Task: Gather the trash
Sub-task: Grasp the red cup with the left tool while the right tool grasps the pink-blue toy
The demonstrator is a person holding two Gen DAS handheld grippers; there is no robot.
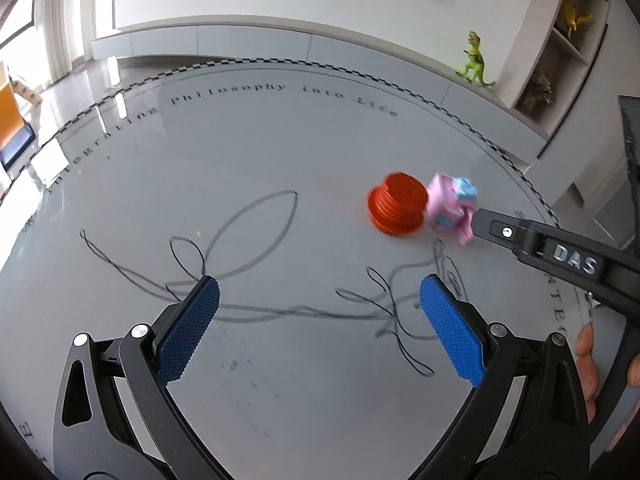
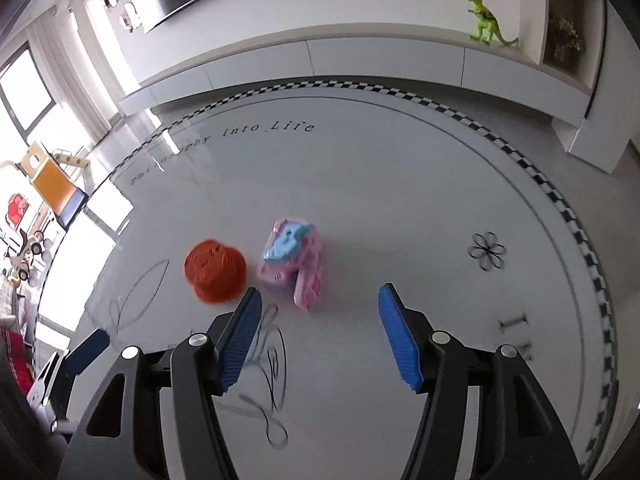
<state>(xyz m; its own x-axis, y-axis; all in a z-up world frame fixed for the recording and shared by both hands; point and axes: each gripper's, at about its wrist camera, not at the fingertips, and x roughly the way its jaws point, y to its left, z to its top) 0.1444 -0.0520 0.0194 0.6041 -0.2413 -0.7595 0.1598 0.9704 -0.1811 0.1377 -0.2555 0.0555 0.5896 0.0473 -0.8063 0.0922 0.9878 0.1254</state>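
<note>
Both tools stand apart-jawed over the glossy tabletop [image 2: 400, 200] with nothing between their blue pads: the right tool [image 2: 320, 296] just short of the crumpled pink-and-blue wrapper [image 2: 292, 264], the left tool [image 1: 320, 292] farther back. An orange ribbed cup [image 2: 214, 270], upside down, sits just beside the wrapper.

Orange ribbed cap [image 2: 215, 270]; pink-and-blue crumpled wrapper [image 2: 294, 264]; grey desk [image 2: 400, 208] with checkered border; blue textured claw pads [image 2: 400, 340].
</note>
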